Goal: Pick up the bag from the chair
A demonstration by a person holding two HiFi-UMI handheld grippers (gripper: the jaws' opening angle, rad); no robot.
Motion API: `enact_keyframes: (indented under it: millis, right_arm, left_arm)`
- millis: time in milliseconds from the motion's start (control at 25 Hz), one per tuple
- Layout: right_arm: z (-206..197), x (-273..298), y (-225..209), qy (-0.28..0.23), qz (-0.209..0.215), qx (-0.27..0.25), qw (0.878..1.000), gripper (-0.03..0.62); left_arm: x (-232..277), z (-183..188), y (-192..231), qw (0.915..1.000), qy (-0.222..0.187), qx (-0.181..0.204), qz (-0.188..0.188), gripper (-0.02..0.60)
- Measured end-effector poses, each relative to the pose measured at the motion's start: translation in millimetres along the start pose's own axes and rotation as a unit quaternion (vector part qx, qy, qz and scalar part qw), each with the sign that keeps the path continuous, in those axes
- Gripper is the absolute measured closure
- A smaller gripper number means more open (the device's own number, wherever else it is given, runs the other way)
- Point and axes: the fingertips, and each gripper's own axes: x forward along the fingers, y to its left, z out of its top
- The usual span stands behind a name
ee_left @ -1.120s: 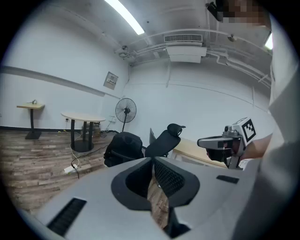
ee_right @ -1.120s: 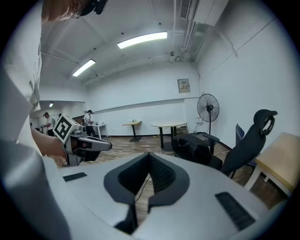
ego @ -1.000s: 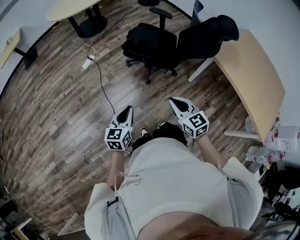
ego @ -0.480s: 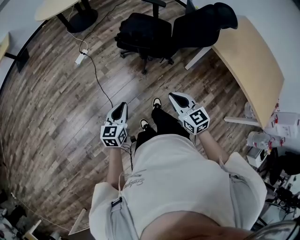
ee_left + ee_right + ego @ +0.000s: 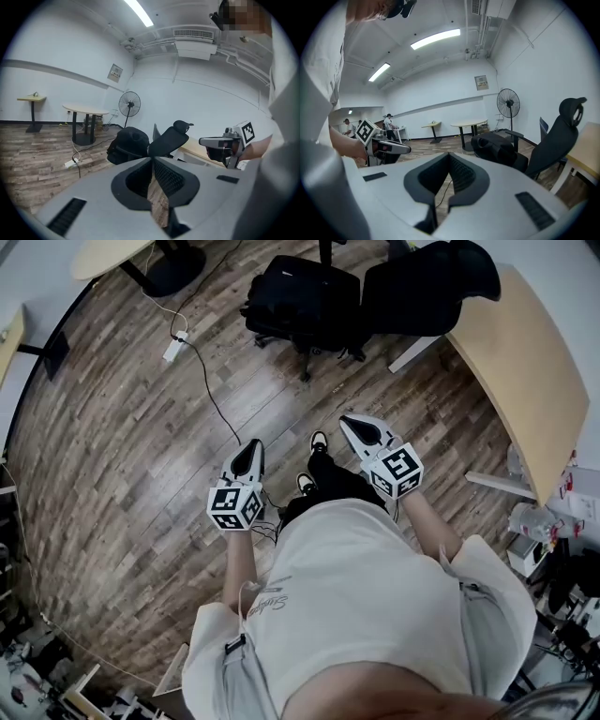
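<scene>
Head view: bag point(image 5: 305, 292), illegible shirt script point(image 5: 266, 595)

White short-sleeved shirt point(image 5: 356, 596), black trousers point(image 5: 334, 486); grey left tongs point(image 5: 257, 445), right tongs point(image 5: 347, 421), marker cubes point(image 5: 234, 507).

The bag point(image 5: 302, 298) sits on the chair point(image 5: 417, 292) seat, with the backrest to its right. A desk point(image 5: 525, 371) runs along the chair's right, and a round table point(image 5: 108, 254) stands well to the left. A power strip point(image 5: 174, 349) lies on the floor point(image 5: 122, 456) between table and chair. The left tongs point(image 5: 253, 448) and right tongs point(image 5: 349, 424) are side by side, well short of the chair, with the shoes point(image 5: 319, 442) between them.
</scene>
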Motion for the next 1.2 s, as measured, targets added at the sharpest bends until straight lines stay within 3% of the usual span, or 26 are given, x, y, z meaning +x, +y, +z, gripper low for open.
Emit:
enact_keyframes:
  millis: [360,680,840,1040,1200]
  right_arm:
    - [32.0,67.3,-54.6,-0.035,0.017,0.012,0.999,0.599]
    - [24.9,107.0,-111.9,-0.002,0.035,-0.004,0.999,0.599]
    - [22.8,131.2,-122.5,0.010,0.042,-0.007,0.999,0.599]
    - [23.5,153.7,-127.3,0.021,0.034,0.035,0.999,0.599]
    - [29.5,177.3,-121.7,0.034,0.024,0.016,0.999,0.599]
  left_arm:
    - [67.4,64.8,30.5,0.9993,0.014,0.035,0.007,0.554]
    - [122.4,108.5,40.6,0.9998,-0.007,0.016,0.009,0.554]
    - [136.7,116.1,57.5,0.9993,0.003,0.029,0.024,0.554]
    - [144.8,119.7,76.5,0.9994,0.011,0.025,0.022,0.554]
    - [153.6,122.1,103.3,0.9997,0.018,0.017,0.009,0.554]
